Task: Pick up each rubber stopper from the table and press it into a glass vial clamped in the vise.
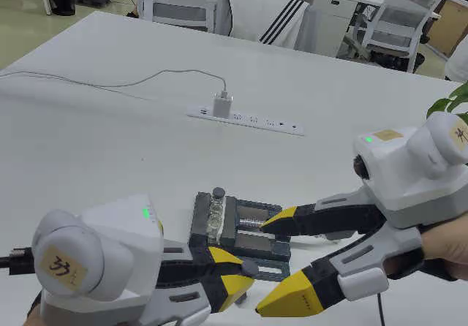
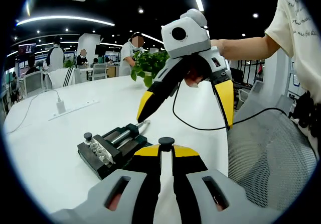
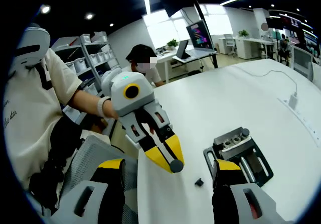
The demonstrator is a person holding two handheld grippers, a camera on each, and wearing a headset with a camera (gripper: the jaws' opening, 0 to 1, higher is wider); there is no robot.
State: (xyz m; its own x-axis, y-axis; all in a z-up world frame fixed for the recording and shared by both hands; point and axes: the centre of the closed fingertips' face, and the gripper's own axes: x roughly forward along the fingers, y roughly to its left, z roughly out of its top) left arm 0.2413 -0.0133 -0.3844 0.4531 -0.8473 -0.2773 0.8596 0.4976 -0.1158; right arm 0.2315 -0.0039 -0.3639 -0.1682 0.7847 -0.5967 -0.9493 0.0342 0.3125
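Left hand-held gripper (image 1: 245,271), stickered "33", pinching a rubber stopper (image 1: 249,267) just beside the vise (image 1: 238,231) with its glass vials (image 1: 216,213); right hand-held gripper (image 2: 184,122) spread wide, holding nothing. White desk (image 1: 110,136), power strip (image 1: 245,119), open-plan office behind.

Three close views around one vise (image 1: 252,244)

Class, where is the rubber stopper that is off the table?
The rubber stopper is pinched at the jaw tips of the left gripper, bottom centre of the head view, beside the near edge of the vise.
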